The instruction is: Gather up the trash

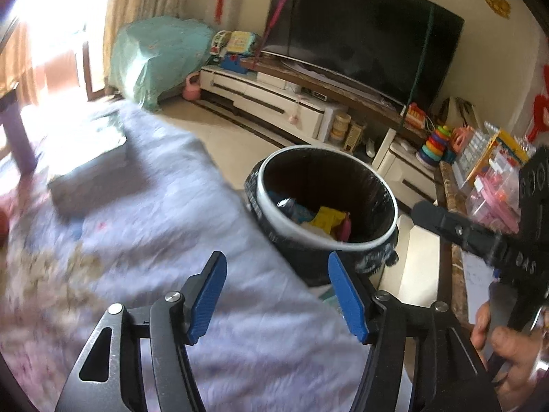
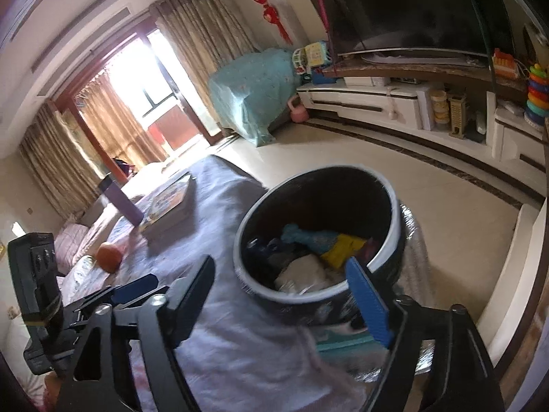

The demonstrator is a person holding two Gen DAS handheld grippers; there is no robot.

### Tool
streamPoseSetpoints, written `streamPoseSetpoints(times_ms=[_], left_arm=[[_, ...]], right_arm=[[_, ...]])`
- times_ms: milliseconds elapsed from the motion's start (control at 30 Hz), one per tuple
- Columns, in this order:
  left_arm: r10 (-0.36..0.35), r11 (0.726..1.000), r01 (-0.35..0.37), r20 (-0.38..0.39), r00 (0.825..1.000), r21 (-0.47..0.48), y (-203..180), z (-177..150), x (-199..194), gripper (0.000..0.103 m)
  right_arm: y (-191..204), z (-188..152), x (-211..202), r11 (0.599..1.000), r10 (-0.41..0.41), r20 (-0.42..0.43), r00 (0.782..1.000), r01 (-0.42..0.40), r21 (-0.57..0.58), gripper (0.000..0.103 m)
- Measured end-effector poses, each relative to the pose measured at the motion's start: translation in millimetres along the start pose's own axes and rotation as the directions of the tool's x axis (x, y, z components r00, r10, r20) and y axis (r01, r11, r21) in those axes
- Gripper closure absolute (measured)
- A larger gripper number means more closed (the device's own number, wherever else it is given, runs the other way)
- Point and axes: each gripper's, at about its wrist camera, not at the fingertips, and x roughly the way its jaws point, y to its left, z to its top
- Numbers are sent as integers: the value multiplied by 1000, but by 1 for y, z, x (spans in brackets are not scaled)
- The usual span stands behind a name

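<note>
Presently both grippers are hanging wide and empty by the bin. Left gripper and right gripper are gripping nothing; trash is lying inside.

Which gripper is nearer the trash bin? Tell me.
Right, though only judging by apparent size. The right gripper hangs at the trash bin rim; the left gripper sits back over the cloth, both open and empty.

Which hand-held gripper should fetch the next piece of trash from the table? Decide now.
Left, probably. The left hand-held gripper is open and empty over the cloth-covered table; the right hand-held gripper, also open, faces the trash bin.
</note>
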Motion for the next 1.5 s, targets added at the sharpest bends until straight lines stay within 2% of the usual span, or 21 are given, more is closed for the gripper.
streamPoseSetpoints(times_ms=[67,233,400,533,667,767,800,833,900,1000,1300,1500], left_arm=[[5,1000,-4,8,1000,-29,8,-11,-9,36],[29,997,-28,10,1000,-68,28,-42,-33,33],[36,995,-34,19,999,-94,40,-62,-52,33],[54,995,-49,62,997,-82,42,-73,-76,31],[82,996,-75,120,989,-57,40,-77,-101,27],[99,994,-90,197,975,-54,39,-82,-126,23],[114,993,-105,230,967,-53,38,-84,-134,18],[131,991,-122,255,958,-53,37,-88,-140,10],[195,981,-186,317,928,-60,35,-99,-152,1],[237,971,-231,357,903,-58,30,-114,-157,1],[305,949,-308,405,862,-60,15,-141,-159,1],[333,940,-333,417,846,-74,19,-143,-152,1]], right_arm=[[7,-11,-2,1000,10,1,1000,-10,3,11],[18,-36,-9,999,24,18,1000,-24,36,5],[29,-56,-12,998,21,30,999,-23,55,4],[44,-63,-16,1000,2,42,999,-3,25,4],[71,-65,-30,998,-34,94,995,39,-48,2],[88,-61,-48,991,-66,166,984,83,-101,1],[92,-60,-54,989,-77,197,977,101,-112,0],[95,-59,-60,985,-91,233,968,122,-122,0],[104,-61,-72,972,-135,322,937,188,-139,0],[109,-69,-73,956,-171,376,911,246,-161,0],[105,-93,-54,942,-205,376,904,287,-175,0],[107,-100,-56,933,-217,390,895,308,-188,0]])
